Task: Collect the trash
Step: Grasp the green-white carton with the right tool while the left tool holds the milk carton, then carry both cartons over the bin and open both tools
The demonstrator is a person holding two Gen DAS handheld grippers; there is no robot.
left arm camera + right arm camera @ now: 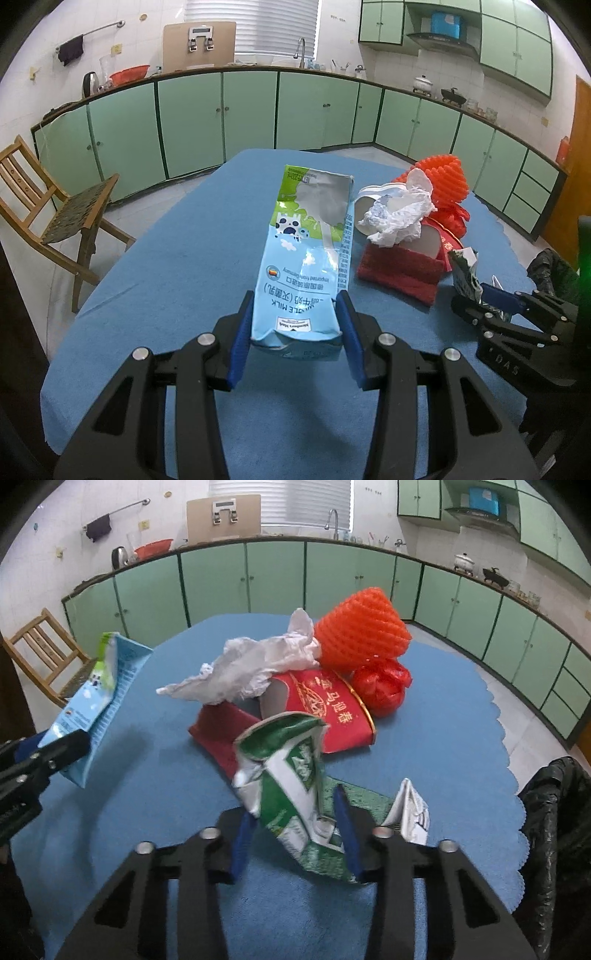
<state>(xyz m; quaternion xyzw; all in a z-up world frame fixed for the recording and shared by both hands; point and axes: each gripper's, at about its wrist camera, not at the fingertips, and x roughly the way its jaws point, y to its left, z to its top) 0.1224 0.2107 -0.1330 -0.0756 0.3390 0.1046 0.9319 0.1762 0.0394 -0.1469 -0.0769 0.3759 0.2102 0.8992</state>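
Left tool [295,332]: closed on blue milk carton [308,254], pads clamped on both side walls near base end. Carton lifted clear of bench [166,258], w/ shadow below it in right view. Long axis running straight out from tool, away from camera; torn, flattened top end farthest out, base end nearest pads, print upside down. In right view, tilted up and outward, far end highest.

Right tool [295,830]: closed on crushed green carton [288,775], pads biting lower crumpled part. Long axis roughly up and slightly left from pads, ragged open end on top, twisted so no clean line. Also off bench, judging by shadow.

Risks, as judgement:
- Blue carton held only at one end, long lever beyond pads; thin soft walls apt to buckle, so droop or slip out if swung fast.
- Any leftover liquid likely to run out if torn end dips below base.
- Green carton grip irregular; crumpled foil-like skin could slide or tear, dropping onto bench.
- Both tools near each other on travel; crossing paths toward black bag [554,830] at right edge could mean collision.

Beyond tools: white folded scrap [410,812] just beside right pads on bench. Further out, pile near bench centre: red sleeve box [332,716], crumpled white tissue [251,668] on it, orange foam net [364,627] and red knotted bag [382,686] behind. All still uncollected.
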